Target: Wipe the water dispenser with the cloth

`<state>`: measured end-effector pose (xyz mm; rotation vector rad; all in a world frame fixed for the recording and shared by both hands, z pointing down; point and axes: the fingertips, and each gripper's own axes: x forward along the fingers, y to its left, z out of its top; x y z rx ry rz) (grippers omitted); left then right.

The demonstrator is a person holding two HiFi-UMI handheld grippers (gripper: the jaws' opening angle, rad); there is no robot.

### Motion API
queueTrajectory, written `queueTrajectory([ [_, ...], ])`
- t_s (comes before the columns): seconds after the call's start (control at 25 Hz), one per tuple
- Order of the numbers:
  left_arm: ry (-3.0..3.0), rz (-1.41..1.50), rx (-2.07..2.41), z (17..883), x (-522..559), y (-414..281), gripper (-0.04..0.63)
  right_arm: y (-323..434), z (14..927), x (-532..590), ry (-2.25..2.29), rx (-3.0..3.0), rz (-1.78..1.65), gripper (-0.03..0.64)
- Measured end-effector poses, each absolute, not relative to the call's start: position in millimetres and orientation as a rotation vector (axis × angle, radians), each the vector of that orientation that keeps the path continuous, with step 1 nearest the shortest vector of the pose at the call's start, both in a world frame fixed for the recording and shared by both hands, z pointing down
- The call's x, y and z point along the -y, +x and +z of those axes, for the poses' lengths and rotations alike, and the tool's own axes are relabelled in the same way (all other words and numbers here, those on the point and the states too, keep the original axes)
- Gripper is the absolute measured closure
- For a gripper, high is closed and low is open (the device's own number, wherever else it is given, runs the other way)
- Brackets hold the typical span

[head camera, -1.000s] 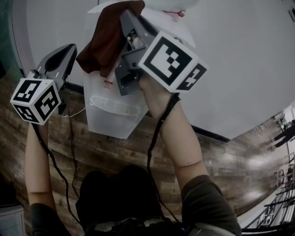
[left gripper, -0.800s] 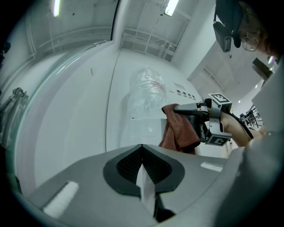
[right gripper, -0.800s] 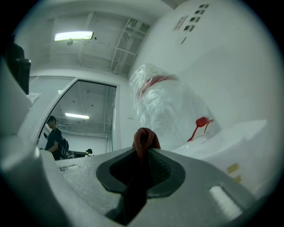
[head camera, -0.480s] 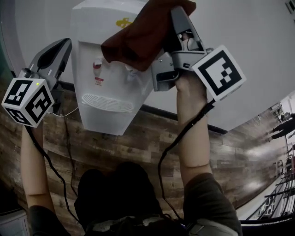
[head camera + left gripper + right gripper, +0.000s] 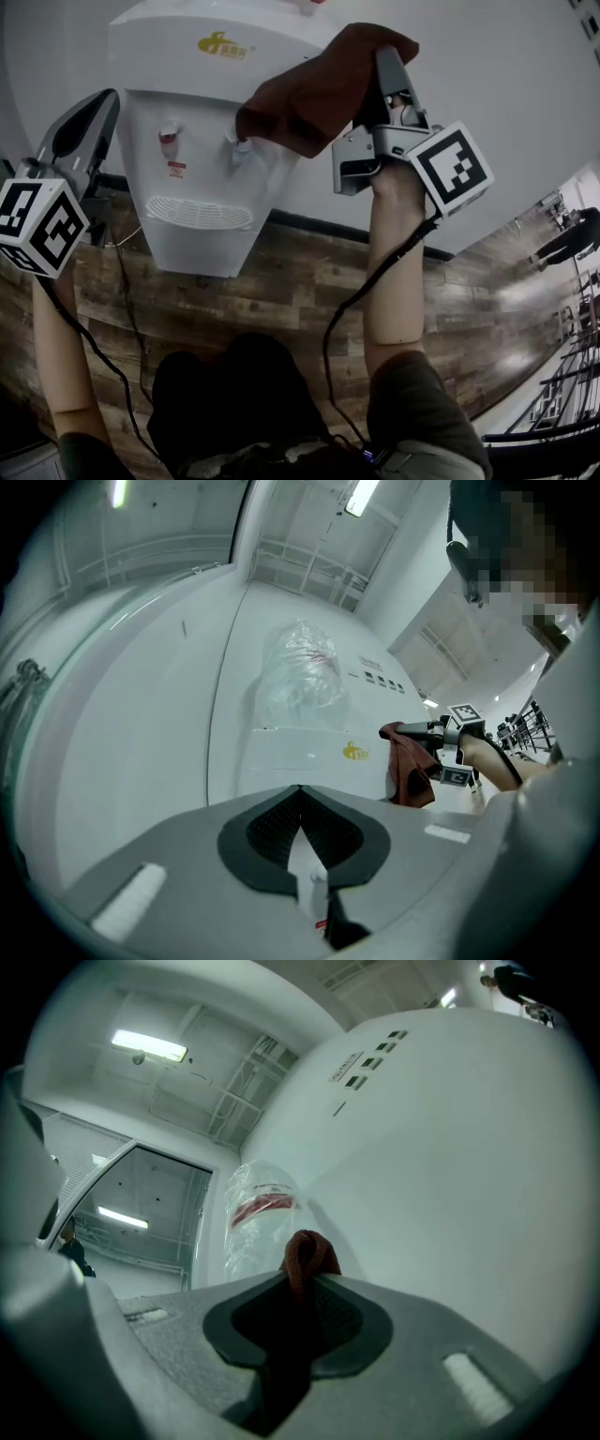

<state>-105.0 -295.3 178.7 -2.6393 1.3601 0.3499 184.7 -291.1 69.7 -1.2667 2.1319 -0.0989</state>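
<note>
The right gripper (image 5: 386,58) is clamped on a dark red-brown cloth (image 5: 305,98). The cloth trails crumpled leftward from the jaws across the upper right front of the white water dispenser (image 5: 187,150), perhaps touching it. The dispenser stands upright, taps facing near. The left gripper (image 5: 86,117), jaws together and empty, hovers at its left.

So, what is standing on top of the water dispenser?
A bottle wrapped in clear plastic stands on the water dispenser. Whether it holds water cannot be seen through the wrap.
</note>
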Motion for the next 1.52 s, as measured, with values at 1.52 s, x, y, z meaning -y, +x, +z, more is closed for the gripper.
queueTrajectory([
  [1.52, -2.849, 0.024, -1.641, 301.0, 265.6, -41.1, 0.575, 183.3, 310.1, 259.4, -1.802, -2.598, -0.096, 0.572],
])
